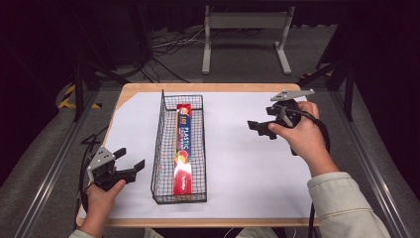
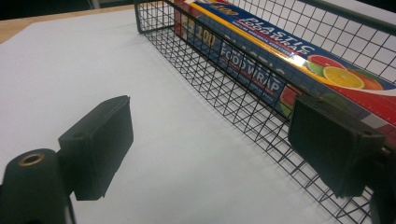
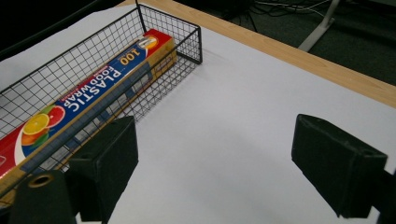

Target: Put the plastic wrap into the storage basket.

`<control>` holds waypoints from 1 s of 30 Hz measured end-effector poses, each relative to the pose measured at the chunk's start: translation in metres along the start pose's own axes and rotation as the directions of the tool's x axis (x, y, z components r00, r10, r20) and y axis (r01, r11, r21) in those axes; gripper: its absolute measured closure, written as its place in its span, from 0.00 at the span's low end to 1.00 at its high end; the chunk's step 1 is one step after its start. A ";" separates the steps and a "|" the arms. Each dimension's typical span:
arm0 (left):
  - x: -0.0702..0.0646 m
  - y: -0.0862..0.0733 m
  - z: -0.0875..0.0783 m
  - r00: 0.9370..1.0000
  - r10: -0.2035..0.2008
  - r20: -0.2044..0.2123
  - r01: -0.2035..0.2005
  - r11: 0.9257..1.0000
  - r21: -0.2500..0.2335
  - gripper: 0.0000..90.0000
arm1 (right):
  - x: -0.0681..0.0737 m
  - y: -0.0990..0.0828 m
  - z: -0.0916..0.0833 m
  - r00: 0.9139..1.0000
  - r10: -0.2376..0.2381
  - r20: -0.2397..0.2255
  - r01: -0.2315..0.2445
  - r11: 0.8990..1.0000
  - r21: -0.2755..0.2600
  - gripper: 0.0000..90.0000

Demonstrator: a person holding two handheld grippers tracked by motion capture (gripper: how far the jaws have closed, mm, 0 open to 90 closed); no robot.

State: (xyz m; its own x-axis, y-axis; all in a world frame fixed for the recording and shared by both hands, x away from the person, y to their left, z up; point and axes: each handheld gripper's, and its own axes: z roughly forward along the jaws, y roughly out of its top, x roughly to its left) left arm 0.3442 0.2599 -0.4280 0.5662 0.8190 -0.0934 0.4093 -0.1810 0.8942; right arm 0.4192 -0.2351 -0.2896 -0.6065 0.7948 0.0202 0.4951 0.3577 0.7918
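Judging by layout, the step in hand looks like reaching for the plastic food wrap box, which lies flat lengthwise inside the black wire basket mid-bench, nearer the basket's right wall. Right gripper is released, jaws wide w/ nothing btwn them, hovering over the white sheet well right of the basket, pointing toward it. Left gripper also released & empty, just beside the basket's left wall near the front end. To do it well: come in from above, not thru the mesh; line jaws across the box's narrow width; grab near the middle so the long box doesn't tip. Left gripper could steady the basket rim if it slides.
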 end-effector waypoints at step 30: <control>-0.001 -0.009 -0.018 0.998 0.014 -0.055 -0.015 1.000 -0.014 0.14 | -0.062 -0.124 -0.014 0.999 -0.015 0.036 0.019 0.991 -0.135 0.16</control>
State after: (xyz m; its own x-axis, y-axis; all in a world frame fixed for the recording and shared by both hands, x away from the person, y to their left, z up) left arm 0.3269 0.2709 -0.4280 0.5316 0.8451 -0.0564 0.3911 -0.1858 0.9014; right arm 0.3868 -0.3358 -0.3805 -0.5911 0.8065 -0.0133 0.3950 0.3038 0.8670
